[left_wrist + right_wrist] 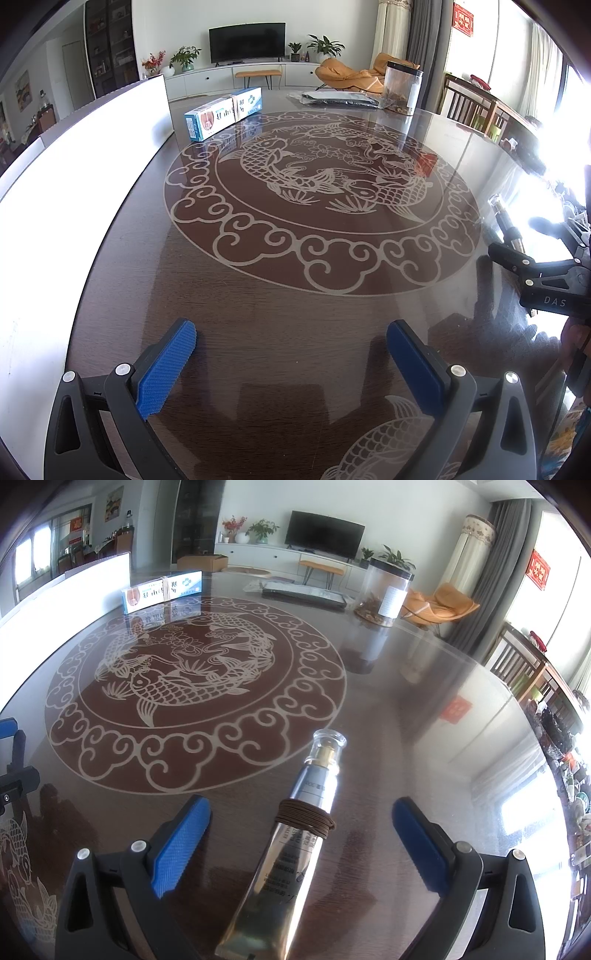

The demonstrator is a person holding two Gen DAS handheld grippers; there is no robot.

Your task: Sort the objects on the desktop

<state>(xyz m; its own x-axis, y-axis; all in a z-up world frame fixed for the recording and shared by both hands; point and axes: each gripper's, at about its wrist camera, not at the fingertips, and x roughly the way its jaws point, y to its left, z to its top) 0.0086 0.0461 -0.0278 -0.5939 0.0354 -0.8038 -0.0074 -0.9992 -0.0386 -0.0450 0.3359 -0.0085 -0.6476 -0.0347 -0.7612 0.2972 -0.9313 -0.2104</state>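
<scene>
Right wrist view: two medicine boxes (162, 590) sit far left on the glass-topped table (424, 709), and a cosmetic tube (295, 842) lies between the spread right gripper (301, 843) fingers, untouched. Left gripper (291, 363) also gapes over bare tabletop.

Glossy glass-topped table (424, 738); shiny metallic tube (291, 853).

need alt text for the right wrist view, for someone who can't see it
A silver cosmetic tube with a brown cord wound round it lies on the glossy dark table, between the open blue fingers of the right gripper. Beyond it are two medicine boxes and a clear jar.
</scene>
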